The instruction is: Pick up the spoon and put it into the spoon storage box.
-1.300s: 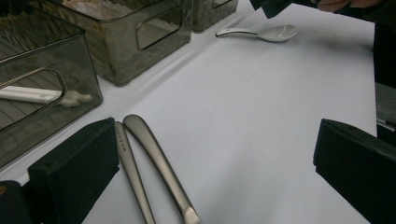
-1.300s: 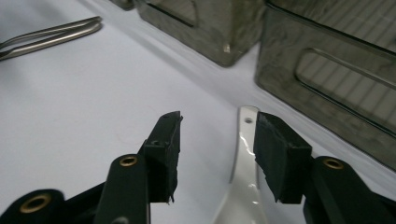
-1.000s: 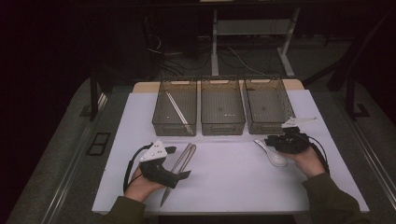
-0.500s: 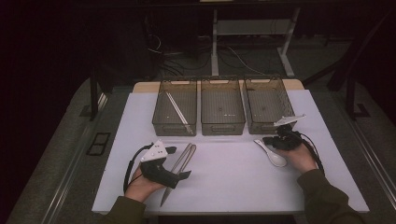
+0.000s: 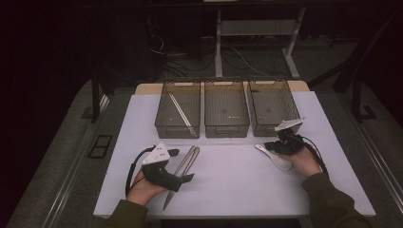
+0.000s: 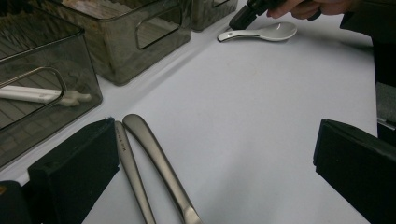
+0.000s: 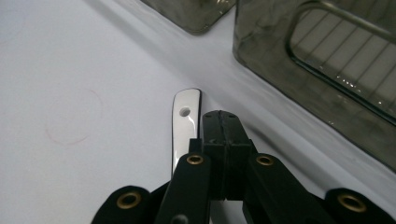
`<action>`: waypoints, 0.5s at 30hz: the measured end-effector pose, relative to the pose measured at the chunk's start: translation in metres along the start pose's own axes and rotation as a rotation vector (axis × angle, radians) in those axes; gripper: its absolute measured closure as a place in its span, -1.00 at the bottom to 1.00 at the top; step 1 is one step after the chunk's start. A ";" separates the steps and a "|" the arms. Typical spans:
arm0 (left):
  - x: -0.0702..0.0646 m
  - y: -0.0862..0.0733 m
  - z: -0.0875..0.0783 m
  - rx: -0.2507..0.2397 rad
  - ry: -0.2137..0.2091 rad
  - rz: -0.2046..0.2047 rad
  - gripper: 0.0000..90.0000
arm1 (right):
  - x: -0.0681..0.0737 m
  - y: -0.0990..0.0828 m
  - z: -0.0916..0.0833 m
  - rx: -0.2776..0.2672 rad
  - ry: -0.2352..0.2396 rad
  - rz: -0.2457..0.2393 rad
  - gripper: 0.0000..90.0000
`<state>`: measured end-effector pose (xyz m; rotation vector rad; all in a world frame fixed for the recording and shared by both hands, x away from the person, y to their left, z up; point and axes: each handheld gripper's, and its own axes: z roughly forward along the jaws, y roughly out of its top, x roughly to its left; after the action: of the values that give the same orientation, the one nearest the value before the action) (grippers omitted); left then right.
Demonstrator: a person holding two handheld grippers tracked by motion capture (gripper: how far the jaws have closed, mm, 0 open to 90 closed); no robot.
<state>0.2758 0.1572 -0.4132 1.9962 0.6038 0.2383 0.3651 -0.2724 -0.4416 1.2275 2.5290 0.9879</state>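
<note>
A white ceramic spoon [image 5: 276, 160] lies on the white table top at the right, also seen as the spoon [image 6: 266, 32] in the left gripper view. My right gripper [image 5: 267, 146] is down at its handle with the jaws shut against each other. The spoon handle [image 7: 184, 122] lies just left of the closed pads, not between them. Two metal utensils [image 5: 186, 163] lie side by side at the left. My left gripper [image 5: 181, 165] stands open around their handles [image 6: 154, 158], which lie close to the left pad [image 6: 74, 168] without being pressed.
Three smoky clear bins stand in a row at the back: left bin [image 5: 177, 124], middle bin [image 5: 226, 127], right bin [image 5: 267, 127]. The left bin holds a long white utensil [image 6: 42, 94]. Bare white mat [image 5: 228, 180] lies between the hands.
The right hand has shifted slightly left and back over the spoon's handle end. The left hand and the metal utensils have stayed put.
</note>
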 end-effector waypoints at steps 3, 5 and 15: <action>0.000 0.000 0.000 -0.002 0.001 -0.002 -1.00 | 0.003 0.001 0.000 0.007 0.008 -0.012 1.00; 0.000 0.000 0.000 -0.003 0.001 -0.003 -1.00 | 0.005 0.001 -0.001 0.010 0.016 -0.023 1.00; -0.001 0.000 0.000 0.000 -0.001 0.003 -1.00 | 0.015 0.003 -0.001 0.034 0.046 -0.067 1.00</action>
<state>0.2753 0.1570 -0.4126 1.9971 0.6001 0.2391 0.3569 -0.2599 -0.4366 1.1334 2.6143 0.9735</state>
